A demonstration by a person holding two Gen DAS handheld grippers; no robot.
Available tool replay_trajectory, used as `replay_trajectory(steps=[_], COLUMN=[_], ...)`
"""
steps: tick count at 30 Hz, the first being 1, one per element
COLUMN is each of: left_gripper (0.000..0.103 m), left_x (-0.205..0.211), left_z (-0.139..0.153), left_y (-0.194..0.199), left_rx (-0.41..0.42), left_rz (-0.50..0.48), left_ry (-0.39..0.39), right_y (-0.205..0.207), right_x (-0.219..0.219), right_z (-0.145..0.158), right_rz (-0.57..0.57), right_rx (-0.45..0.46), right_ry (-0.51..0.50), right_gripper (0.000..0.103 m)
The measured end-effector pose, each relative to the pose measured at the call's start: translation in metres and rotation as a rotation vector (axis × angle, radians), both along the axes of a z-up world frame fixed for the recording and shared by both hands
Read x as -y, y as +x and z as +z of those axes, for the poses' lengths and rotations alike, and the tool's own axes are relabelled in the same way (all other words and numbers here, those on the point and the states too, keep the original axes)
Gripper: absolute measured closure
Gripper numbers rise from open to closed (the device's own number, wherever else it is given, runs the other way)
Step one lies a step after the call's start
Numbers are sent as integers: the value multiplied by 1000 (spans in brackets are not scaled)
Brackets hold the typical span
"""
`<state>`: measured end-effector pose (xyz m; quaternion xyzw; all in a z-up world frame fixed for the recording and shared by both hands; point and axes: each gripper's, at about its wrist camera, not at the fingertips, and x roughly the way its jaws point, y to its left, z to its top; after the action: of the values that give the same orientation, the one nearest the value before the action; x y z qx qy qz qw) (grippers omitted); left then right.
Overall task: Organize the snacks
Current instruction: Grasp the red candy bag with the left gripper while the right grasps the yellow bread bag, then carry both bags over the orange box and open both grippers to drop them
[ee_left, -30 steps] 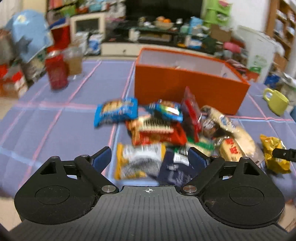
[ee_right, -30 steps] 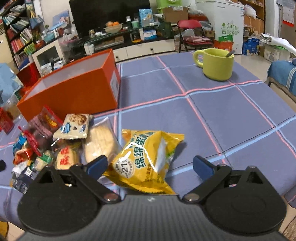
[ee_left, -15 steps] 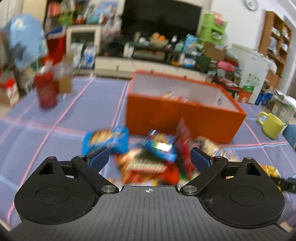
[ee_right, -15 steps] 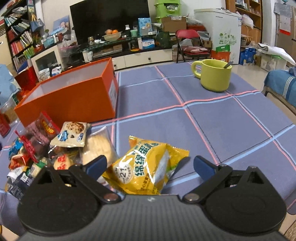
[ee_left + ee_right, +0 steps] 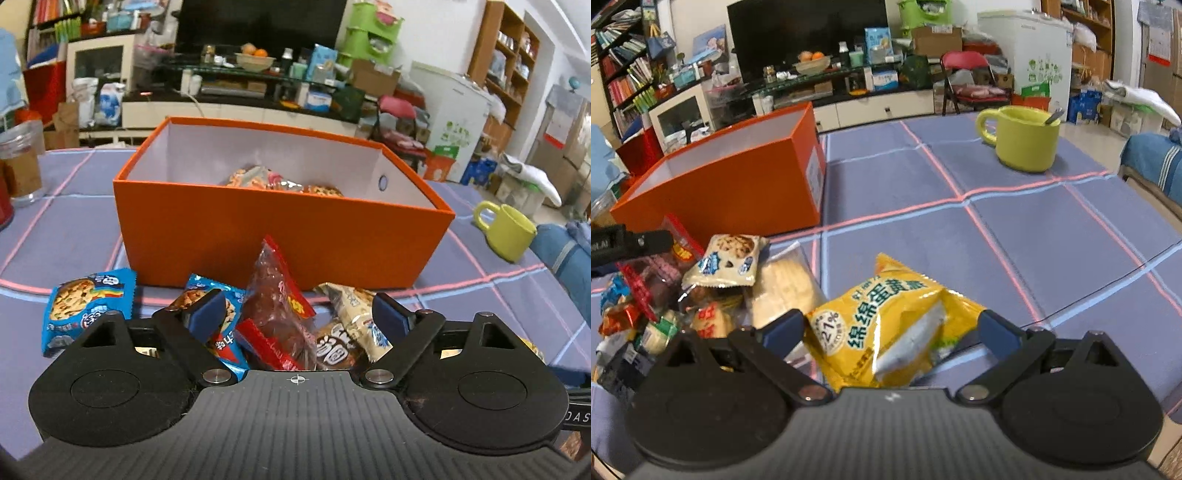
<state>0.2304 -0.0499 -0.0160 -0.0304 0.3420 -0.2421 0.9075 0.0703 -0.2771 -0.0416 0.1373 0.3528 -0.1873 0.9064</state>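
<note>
The orange box's (image 5: pixel 280 236) near wall hides most of the snacks inside (image 5: pixel 280 181).

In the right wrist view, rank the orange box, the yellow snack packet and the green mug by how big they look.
1. orange box, largest.
2. yellow snack packet, though it lies nearest the camera, which inflates it.
3. green mug, smallest, and farther off.

Right gripper (image 5: pixel 888 330) fingers spread around yellow packet (image 5: pixel 886 328); contact unclear
</note>
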Motion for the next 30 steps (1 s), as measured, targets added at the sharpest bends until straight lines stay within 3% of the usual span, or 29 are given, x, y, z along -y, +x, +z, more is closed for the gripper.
replay_trajectory(steps=[3,5,6,9,12,15,20,22,25,30], left_gripper=[43,45,51,101,101,103,103,103,103,103], left_x=[1,2,4,8,7,4,-2,-4,-4,-3], left_z=[-1,-5,-5,-9,-9,-6,2,6,10,12], left_y=[4,1,-1,-2,-3,-5,-10,-14,-19,-24], left_rx=[-26,-22,-16,-40,-58,-61,-36,-20,-13,-10], left_rz=[7,-3,-5,-15,-30,-30,-17,-17,-21,-33], left_ry=[-35,-23,-11,3,-21,-27,-29,-27,-22,-15], right_y=[-3,0,2,2,3,6,6,4,2,1], right_x=[8,9,9,12,16,13,5,2,0,4], right_z=[-1,-5,-8,-10,-9,-7,-1,4,10,10], right_rz=[-42,-46,-48,-72,-66,-30,20,35,47,52], right_rx=[12,-12,-34,-32,-16,-36,-30,-13,6,4], right_ry=[98,111,118,156,208,187,157,132,80,100], right_gripper=[4,4,4,4,7,24,36,49,50,54])
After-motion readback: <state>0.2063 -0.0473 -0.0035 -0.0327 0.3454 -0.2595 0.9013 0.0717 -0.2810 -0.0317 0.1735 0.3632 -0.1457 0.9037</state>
